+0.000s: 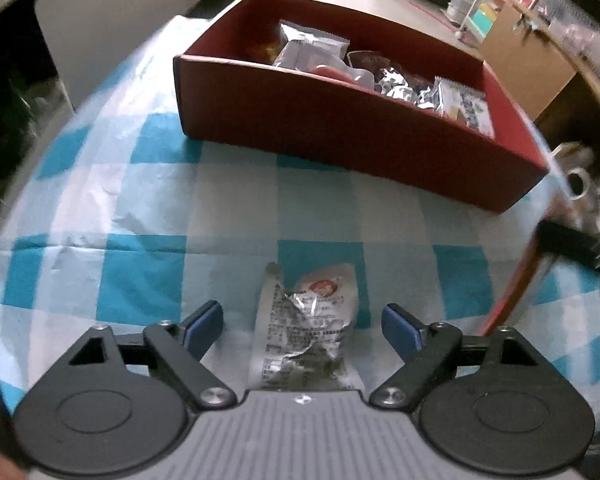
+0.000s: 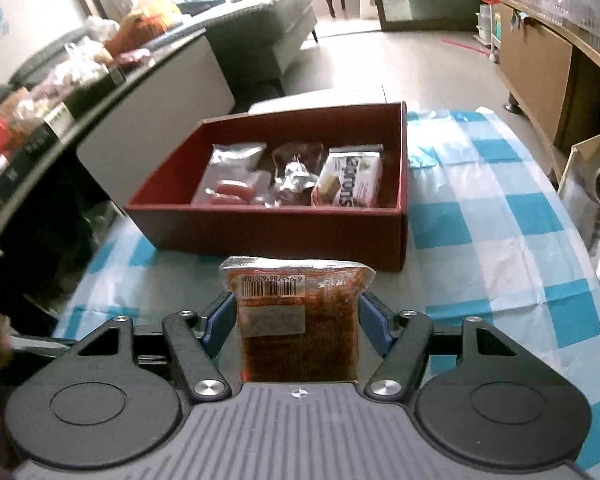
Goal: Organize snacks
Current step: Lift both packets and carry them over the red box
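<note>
Sorting snack packets into a red box on a checked table, one tool gripping and the other standing open.

The right tool (image 2: 298, 322) holds a brown snack packet (image 2: 298, 320) between its blue pads (image 2: 220, 324), barcode label facing up, lifted above the blue-and-white tablecloth (image 2: 480, 240) just in front of the red box (image 2: 268, 232). The left tool (image 1: 302, 326) stands with its jaws apart over a crumpled silver packet (image 1: 308, 320) lying flat on the cloth; the pads sit clear on either side of the packet and do not touch it. The box rests farther back on the table and already holds several packets side by side: a silver one (image 2: 232, 160), a clear one with pink sausages (image 2: 232, 194), a crinkled foil one (image 2: 296, 172), and a white wafer pack (image 2: 350, 182) at the right end.
</note>
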Motion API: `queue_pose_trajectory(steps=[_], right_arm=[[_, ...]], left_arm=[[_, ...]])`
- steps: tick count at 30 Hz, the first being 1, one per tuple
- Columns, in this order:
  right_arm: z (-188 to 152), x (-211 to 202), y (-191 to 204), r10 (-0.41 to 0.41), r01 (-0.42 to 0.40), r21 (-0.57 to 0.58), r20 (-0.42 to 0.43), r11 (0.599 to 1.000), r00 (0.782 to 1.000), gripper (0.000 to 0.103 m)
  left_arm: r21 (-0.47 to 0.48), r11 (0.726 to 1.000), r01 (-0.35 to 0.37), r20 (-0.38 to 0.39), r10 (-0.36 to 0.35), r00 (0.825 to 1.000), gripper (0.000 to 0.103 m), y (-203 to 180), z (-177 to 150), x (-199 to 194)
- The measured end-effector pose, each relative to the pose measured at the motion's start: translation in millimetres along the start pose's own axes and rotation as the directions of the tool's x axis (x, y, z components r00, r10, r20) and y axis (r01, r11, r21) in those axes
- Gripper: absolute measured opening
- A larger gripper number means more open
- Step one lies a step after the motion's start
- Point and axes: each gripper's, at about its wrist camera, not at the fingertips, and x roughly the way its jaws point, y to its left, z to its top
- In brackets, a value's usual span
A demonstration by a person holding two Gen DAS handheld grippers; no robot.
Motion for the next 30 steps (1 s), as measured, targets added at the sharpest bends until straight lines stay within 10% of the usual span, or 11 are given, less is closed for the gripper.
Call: queue_pose_trajectory(steps=[3, 6, 9, 16, 30], right_arm=[[2, -11, -6, 0.009, -0.009, 0.01, 0.029, 1.0, 1.0, 0.073], [3, -18, -11, 0.023, -0.024, 0.021, 0.049, 0.999, 0.999, 0.072], [4, -23, -14, 0.055, -0.057, 0.034, 0.058, 0.998, 0.997, 0.053], [4, -14, -12, 0.038, -0.038, 0.022, 0.024, 0.999, 0.999, 0.052], [-15, 42, -9, -0.081, 0.092, 0.075, -0.144, 0.993, 0.986, 0.074]], left_arm=[[0.14, 0.987, -0.082, 0.058, 0.075, 0.996, 0.046, -17, -19, -5], [0.194, 0.98, -0.044, 0.025, 0.039, 0.999, 0.042, -16, -31, -14], [0.184, 0.982, -0.047, 0.015, 0.045, 0.999, 0.041, -7, -32, -18], [0.127, 0.992, -0.014, 0.045, 0.008, 0.999, 0.039, 12, -21, -33], [0.019, 0.983, 0.182, 0.074, -0.183, 0.98, 0.039, 40, -3, -49]])
